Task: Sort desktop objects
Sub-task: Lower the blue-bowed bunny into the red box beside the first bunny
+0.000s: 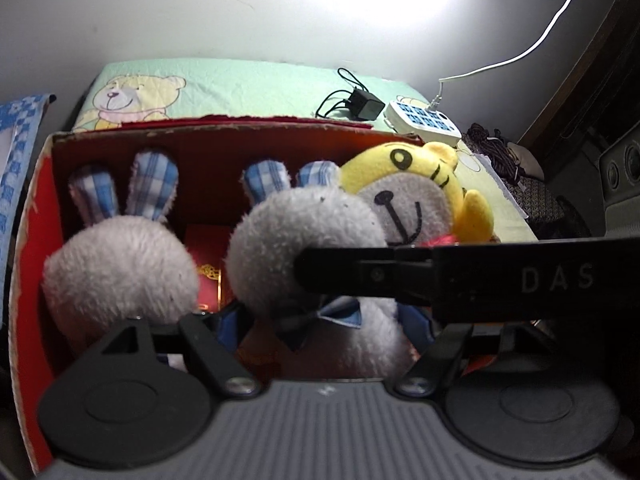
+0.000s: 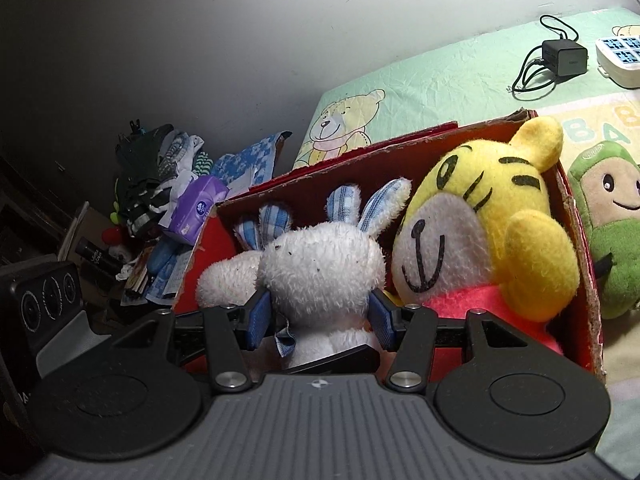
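Observation:
An open red cardboard box (image 1: 200, 130) (image 2: 400, 148) stands on a bed and holds plush toys. One white bunny (image 1: 304, 224) (image 2: 320, 264) with blue plaid ears sits mid-box. My right gripper (image 2: 320, 316) is shut on its neck, both blue pads pressed into the fur. One of that gripper's black fingers (image 1: 340, 276) crosses the left wrist view. My left gripper (image 1: 324, 324) stands open around the same bunny's lower body, its left pad apart from the fur. A second white bunny (image 1: 120, 272) (image 2: 224, 276) sits to the left. A yellow tiger plush (image 1: 408, 164) (image 2: 500, 200) fills the right end.
A green plush (image 2: 608, 216) lies outside the box's right wall. A black charger (image 1: 364, 106) (image 2: 564, 56) and a white power strip (image 1: 424, 120) (image 2: 620, 56) lie on the sheet behind. Left of the bed are a purple tissue pack (image 2: 198, 208) and piled clothes (image 2: 152, 172).

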`<act>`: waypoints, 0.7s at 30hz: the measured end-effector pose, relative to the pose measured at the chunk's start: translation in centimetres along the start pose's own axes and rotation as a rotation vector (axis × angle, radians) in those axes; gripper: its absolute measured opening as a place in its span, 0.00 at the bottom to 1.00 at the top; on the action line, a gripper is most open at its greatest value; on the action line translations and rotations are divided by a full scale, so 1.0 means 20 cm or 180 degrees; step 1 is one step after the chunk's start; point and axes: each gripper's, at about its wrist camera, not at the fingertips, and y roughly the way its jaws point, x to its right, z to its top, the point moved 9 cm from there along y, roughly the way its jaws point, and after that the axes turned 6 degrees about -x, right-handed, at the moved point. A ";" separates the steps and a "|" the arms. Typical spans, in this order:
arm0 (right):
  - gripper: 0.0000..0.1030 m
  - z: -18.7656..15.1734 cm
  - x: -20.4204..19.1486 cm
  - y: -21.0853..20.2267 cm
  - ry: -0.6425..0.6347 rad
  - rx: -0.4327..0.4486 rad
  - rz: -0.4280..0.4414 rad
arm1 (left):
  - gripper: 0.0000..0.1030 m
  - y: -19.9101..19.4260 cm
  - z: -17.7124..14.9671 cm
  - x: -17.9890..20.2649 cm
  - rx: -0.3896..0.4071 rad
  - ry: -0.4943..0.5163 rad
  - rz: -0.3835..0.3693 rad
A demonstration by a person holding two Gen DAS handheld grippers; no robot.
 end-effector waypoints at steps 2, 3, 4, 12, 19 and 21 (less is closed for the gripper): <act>0.54 -0.01 0.00 0.01 -0.0011 -0.0048 -0.0049 | 0.77 0.01 -0.01 0.00 -0.0035 -0.0002 0.0023; 0.54 -0.01 0.00 0.02 -0.0019 -0.0063 -0.0067 | 0.77 0.01 -0.02 0.00 -0.0056 0.0001 0.0033; 0.54 -0.01 0.01 0.02 -0.0027 -0.0078 -0.0082 | 0.78 0.02 -0.03 0.00 -0.0084 0.0005 0.0052; 0.54 -0.03 0.01 0.05 -0.0125 -0.0148 -0.0239 | 0.78 0.03 -0.05 0.00 -0.0146 0.0003 0.0117; 0.56 -0.02 0.01 0.03 -0.0053 -0.0072 -0.0198 | 0.79 -0.02 -0.06 0.00 -0.0116 0.0046 0.0134; 0.56 -0.02 0.01 0.02 -0.0036 -0.0043 -0.0207 | 0.79 -0.04 -0.06 0.00 -0.0112 0.0062 0.0131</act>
